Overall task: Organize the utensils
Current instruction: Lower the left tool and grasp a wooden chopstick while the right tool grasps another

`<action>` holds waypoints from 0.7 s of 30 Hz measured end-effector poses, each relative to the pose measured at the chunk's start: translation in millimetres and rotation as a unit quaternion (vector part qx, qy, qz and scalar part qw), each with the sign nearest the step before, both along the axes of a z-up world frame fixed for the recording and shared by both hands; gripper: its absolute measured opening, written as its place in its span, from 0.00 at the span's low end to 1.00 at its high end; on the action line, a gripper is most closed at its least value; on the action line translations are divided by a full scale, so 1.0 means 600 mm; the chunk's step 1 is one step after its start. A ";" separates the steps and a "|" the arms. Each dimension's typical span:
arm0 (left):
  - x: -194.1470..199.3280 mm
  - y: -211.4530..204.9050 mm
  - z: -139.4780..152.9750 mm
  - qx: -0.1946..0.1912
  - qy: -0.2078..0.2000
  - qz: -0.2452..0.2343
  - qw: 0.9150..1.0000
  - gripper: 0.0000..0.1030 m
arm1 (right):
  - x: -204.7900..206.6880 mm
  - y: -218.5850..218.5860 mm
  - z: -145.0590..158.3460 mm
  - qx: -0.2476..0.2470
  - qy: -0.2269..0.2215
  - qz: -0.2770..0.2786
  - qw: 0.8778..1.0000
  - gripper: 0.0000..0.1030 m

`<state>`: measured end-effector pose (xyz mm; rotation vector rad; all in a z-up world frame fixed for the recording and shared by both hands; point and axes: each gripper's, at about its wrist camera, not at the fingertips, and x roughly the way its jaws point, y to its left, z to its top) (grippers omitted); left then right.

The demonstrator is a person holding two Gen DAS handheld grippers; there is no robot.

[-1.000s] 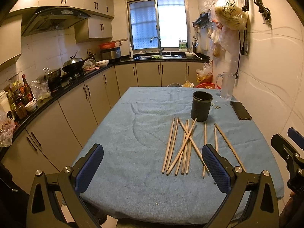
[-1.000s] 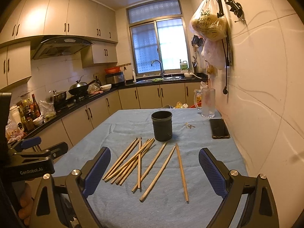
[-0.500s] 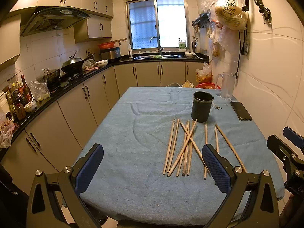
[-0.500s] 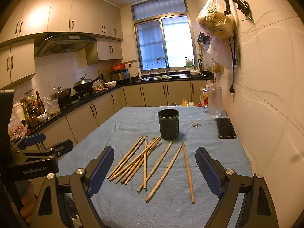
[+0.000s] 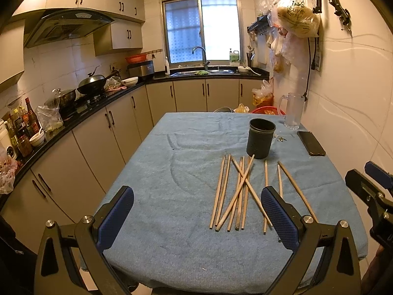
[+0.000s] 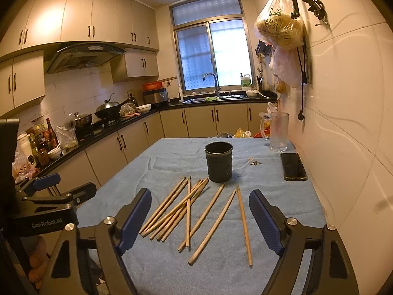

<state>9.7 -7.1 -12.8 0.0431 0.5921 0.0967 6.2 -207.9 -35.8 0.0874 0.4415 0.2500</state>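
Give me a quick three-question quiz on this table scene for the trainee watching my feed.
1. True or false: some chopsticks already stand inside the dark cup.
2. Which lies nearest the wall: A) the phone, B) the cup, C) the chopsticks?
3. Fill in: both sets of tongs, left and right, are ____, gripping nothing.

Key: 1 false, they all lie flat on the blue cloth in front of the cup. 2 A. 3 open; the right tongs have just been closing a little, with nothing pressed between the pads.
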 end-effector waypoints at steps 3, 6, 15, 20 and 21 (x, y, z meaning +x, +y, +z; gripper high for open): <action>0.004 0.003 0.000 -0.001 0.000 -0.001 1.000 1.00 | 0.004 -0.003 0.001 0.000 0.001 -0.004 1.000 0.80; 0.010 0.005 0.000 -0.004 0.001 -0.003 1.000 1.00 | 0.010 -0.005 0.001 -0.002 0.005 -0.008 1.000 0.79; 0.046 0.022 -0.011 -0.025 0.020 -0.027 0.999 1.00 | 0.038 -0.015 -0.008 -0.001 0.028 -0.016 0.999 0.70; 0.086 0.028 -0.031 -0.046 0.044 -0.044 0.997 0.99 | 0.073 -0.028 -0.028 0.009 0.058 -0.021 0.998 0.59; 0.095 0.028 -0.036 -0.049 0.053 -0.049 0.996 0.96 | 0.082 -0.032 -0.035 0.013 0.067 -0.022 0.997 0.54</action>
